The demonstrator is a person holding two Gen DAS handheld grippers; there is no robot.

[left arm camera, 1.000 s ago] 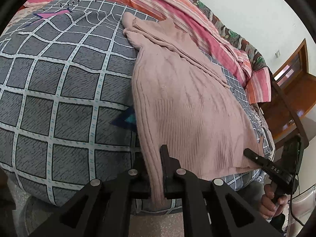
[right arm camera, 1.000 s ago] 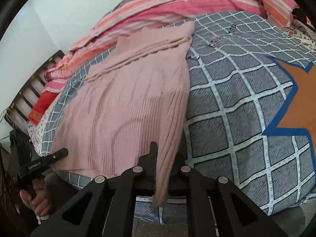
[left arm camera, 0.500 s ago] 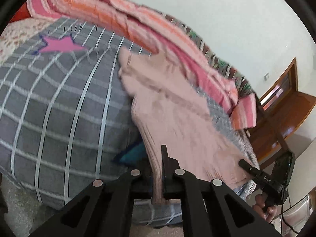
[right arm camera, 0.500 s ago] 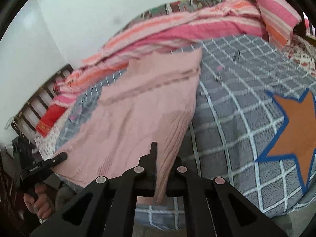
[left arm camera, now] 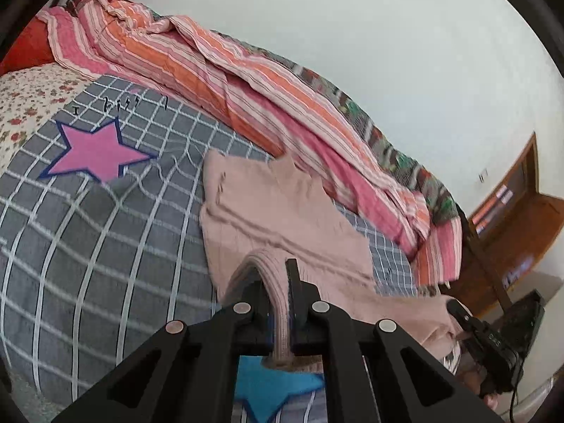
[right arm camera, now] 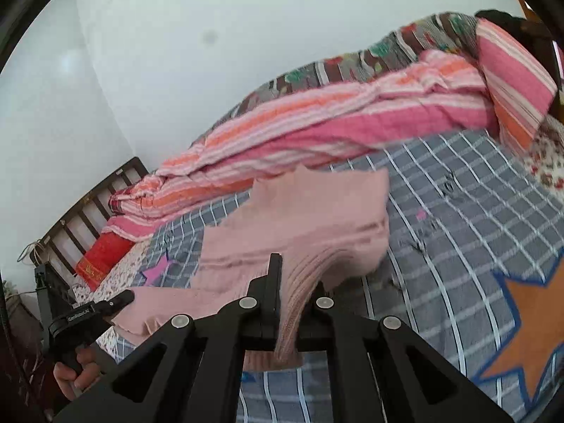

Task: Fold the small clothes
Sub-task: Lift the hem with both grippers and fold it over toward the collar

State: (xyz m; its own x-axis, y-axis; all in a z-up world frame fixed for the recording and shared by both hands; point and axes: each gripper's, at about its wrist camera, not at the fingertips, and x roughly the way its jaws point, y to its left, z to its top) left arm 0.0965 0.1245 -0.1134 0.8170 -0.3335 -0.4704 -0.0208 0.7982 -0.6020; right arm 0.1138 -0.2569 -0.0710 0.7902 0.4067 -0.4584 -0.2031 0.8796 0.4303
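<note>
We have the pink knitted sweater (left arm camera: 282, 218) by its ribbed hem, one corner in each hand. Our left hand-held gripper (left arm camera: 278, 275) is clamped tight on the hem's left corner, and the fabric arches up over the fingertips before running away onto the bed. Our right hand-held gripper (right arm camera: 296, 282) is pinched just as tightly on the other corner, with the ribbing bunched between its jaws. In the left wrist view the right hand-held gripper shows at the lower right, the hem stretched between the two.

The far end of the sweater lies on the grey checked bed cover (left arm camera: 105, 246), its neck edge close to the striped pink and orange quilt (left arm camera: 246, 81) heaped along the wall side. To the left of the sweater the cover is open, past a pink star patch (left arm camera: 95, 151) to a floral sheet (left arm camera: 28, 95). To the right there is open cover again, with an orange star patch (right arm camera: 528, 320) near the bed's edge. A blue star patch (left arm camera: 275, 387) shows beneath the lifted hem.

A plain white wall (right arm camera: 176, 53) stands behind the bed, a slatted headboard (right arm camera: 81, 215) at one end and a wooden door frame (left arm camera: 521, 190) beyond the other.
</note>
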